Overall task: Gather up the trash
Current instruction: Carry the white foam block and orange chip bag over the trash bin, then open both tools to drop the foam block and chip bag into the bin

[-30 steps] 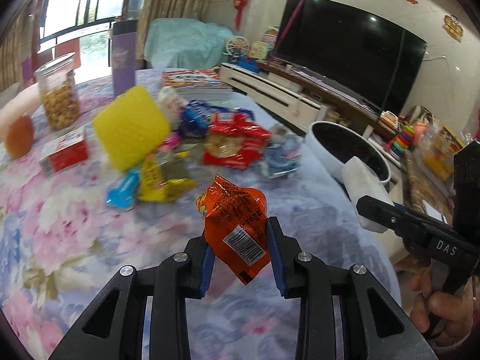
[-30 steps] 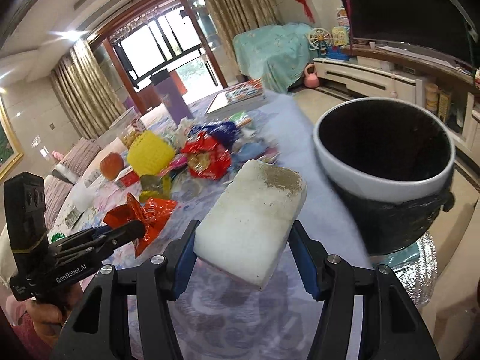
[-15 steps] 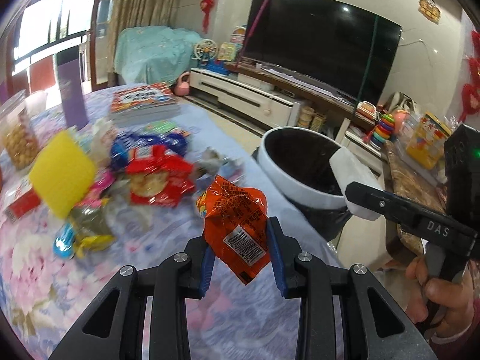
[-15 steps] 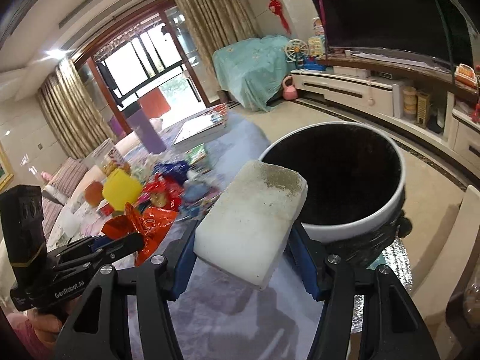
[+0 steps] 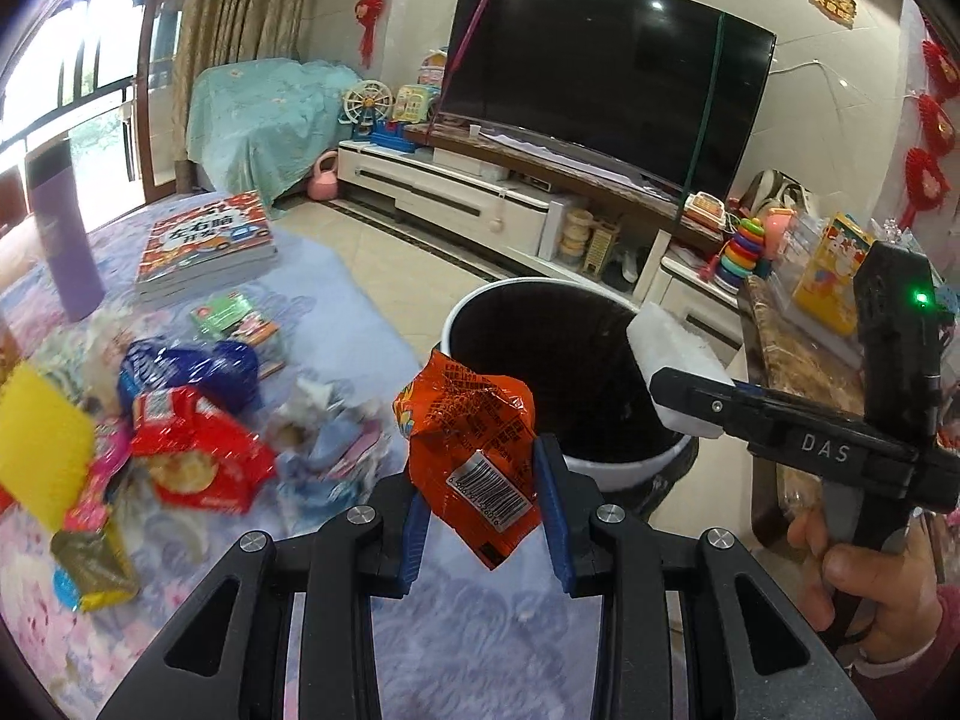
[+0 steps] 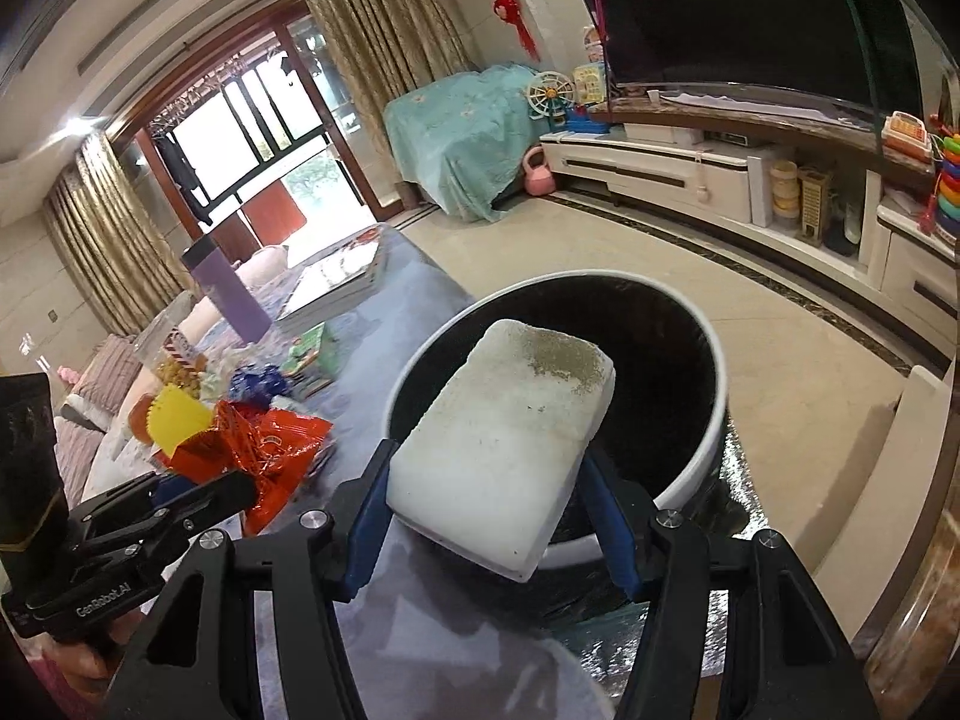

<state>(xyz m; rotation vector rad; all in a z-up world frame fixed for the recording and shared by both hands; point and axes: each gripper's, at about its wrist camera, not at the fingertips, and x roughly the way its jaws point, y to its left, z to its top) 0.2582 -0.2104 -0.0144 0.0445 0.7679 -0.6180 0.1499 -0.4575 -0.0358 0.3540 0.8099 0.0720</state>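
My left gripper (image 5: 483, 495) is shut on an orange snack wrapper (image 5: 474, 447) and holds it above the table's edge, just short of the white trash bin (image 5: 480, 306) with a black liner. My right gripper (image 6: 489, 495) is shut on a dirty white sponge block (image 6: 504, 444) and holds it over the near rim of the bin (image 6: 717, 414). In the left wrist view the right gripper (image 5: 690, 396) with the sponge (image 5: 666, 342) is at the bin's right rim. In the right wrist view the left gripper (image 6: 198, 498) with the wrapper (image 6: 270, 462) is at the left.
More wrappers lie on the floral tablecloth (image 5: 336, 276): a red one (image 5: 192, 450), a blue one (image 5: 186, 369) and a yellow sponge (image 5: 42, 444). Books (image 5: 204, 246) and a purple bottle (image 5: 63, 246) stand farther back. A TV stand (image 5: 480, 204) is beyond the bin.
Both grippers have moved toward the bin with their loads. The sponge is now over the bin's rim and the wrapper is close to the bin.
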